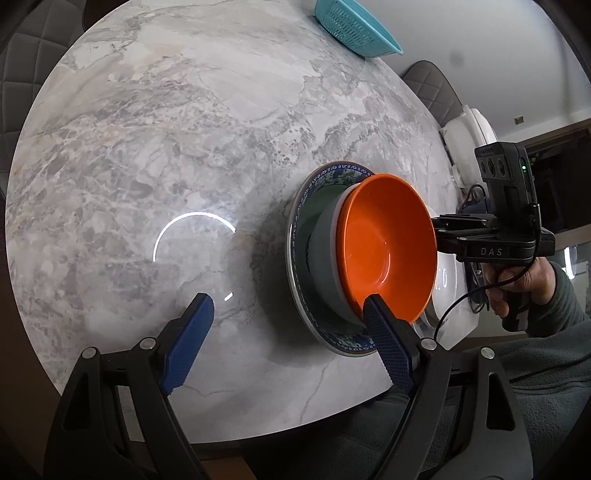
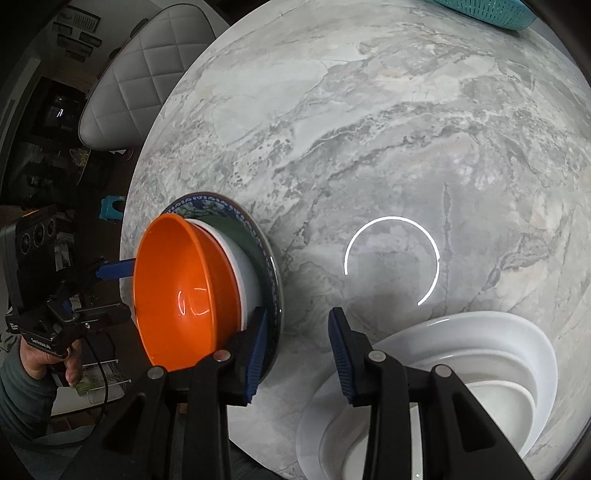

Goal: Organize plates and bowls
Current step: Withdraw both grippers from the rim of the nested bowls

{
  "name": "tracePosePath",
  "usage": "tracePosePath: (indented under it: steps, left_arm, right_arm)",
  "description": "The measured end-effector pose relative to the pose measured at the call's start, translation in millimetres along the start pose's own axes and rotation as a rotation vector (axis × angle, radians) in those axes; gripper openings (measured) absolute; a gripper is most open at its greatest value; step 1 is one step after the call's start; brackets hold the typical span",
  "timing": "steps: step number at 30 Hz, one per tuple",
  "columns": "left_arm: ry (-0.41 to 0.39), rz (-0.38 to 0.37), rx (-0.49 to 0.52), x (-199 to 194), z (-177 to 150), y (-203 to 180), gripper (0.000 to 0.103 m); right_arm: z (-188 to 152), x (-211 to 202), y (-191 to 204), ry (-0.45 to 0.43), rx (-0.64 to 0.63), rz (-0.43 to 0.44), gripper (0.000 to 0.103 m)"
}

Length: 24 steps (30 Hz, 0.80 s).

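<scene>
An orange bowl sits nested in a pale grey-white bowl on a blue-patterned plate. My left gripper is open wide; its right pad lies over the orange bowl's near rim, and whether it touches I cannot tell. Between its pads are bare table and the plate's edge. My right gripper is open over bare marble, between the patterned plate and a stack of white plates. In the left wrist view the right gripper reaches in behind the orange bowl, tips hidden.
The round marble table has its near edge just below the dishes. A teal colander sits at the far edge. Quilted chairs stand around it. A white lidded container is beyond the right gripper.
</scene>
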<state>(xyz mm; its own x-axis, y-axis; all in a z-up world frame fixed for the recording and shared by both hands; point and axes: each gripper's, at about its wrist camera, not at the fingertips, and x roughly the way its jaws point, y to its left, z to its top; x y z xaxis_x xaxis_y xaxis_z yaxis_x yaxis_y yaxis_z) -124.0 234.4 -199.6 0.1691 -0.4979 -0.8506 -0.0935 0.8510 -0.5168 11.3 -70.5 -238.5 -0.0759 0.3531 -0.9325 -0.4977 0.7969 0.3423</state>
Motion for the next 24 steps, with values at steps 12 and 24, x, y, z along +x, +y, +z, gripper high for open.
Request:
tracePosePath:
  steps: [12,24]
  left_arm:
    - [-0.006,-0.107,-0.061,-3,-2,21,0.071]
    - [0.038,-0.056,-0.043,10,-4,22,0.060]
  right_arm:
    - [-5,6,-4,0.000,0.027,0.058,0.035]
    - [-5,8,-5,0.002,0.046,0.071,0.035]
